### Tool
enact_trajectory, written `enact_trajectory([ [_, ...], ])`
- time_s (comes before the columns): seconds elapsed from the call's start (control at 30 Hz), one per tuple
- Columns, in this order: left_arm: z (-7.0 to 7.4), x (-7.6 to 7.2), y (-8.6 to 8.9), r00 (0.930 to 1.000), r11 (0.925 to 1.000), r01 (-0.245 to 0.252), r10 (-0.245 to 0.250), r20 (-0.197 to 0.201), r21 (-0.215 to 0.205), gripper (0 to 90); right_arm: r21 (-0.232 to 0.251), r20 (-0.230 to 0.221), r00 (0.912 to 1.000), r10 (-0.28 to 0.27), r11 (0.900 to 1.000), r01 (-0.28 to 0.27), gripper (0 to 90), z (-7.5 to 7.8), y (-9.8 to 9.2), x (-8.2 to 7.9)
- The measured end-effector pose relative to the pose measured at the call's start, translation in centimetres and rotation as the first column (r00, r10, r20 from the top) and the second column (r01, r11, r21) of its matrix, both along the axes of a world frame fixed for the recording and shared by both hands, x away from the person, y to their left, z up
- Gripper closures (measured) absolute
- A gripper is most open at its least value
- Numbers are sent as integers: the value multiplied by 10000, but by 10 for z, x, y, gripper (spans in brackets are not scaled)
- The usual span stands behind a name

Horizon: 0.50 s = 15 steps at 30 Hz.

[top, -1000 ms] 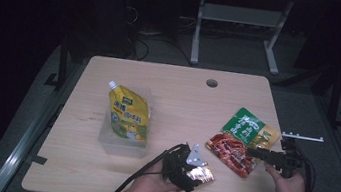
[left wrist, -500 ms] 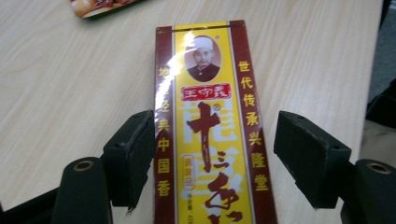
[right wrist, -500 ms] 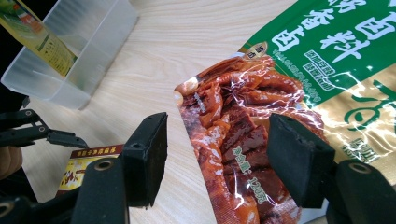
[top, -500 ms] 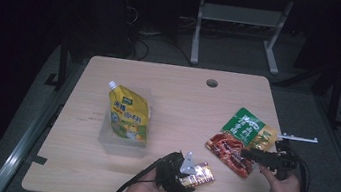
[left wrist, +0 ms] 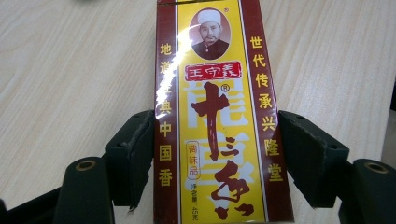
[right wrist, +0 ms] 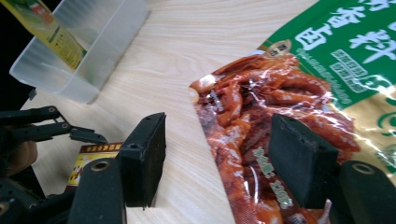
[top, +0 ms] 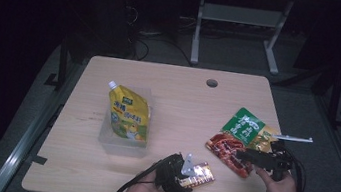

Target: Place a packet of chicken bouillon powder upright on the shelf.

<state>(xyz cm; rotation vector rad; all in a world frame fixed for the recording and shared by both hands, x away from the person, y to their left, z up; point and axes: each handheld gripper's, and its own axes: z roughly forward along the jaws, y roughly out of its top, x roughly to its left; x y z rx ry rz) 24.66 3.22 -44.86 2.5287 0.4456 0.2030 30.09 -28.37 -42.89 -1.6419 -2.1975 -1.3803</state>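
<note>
- The spice box (left wrist: 219, 121) lies flat on the table's (top: 178, 97) near edge, between my left gripper's (top: 182, 174) jaws. Both pads sit at its sides; I cannot tell whether they pinch.
- Since a second ago, my left hand has turned over the box, which has kept its place.
- My right gripper (right wrist: 224, 158) straddles the red snack pouch's (right wrist: 261, 116) edge, jaws just widened, nothing pinched: probably a grasp next.
- The clear tray (top: 123, 145) holding the yellow spouted pouch (top: 128, 115) sits well apart.
</note>
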Motion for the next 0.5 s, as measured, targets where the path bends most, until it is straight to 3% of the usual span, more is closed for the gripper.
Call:
enact_trajectory([
  [0.17, 1, 0, 0, 10000, 10000, -58, 58, -60, -18, 317, -37, 29, 9997, 223, 9997, -223, 349, 1, 7, -1],
  [0.33, 1, -1, 0, 9999, 10000, -58, 58, 127, -36, 323, 10, 69, 9991, 410, 9992, -410, 341, 2, 13, -3],
  [0.5, 6, 2, 3, 9978, 9971, -474, 500, 430, -600, 324, 154, -19, 9977, 678, 9976, -678, 315, 2, 21, -4],
])
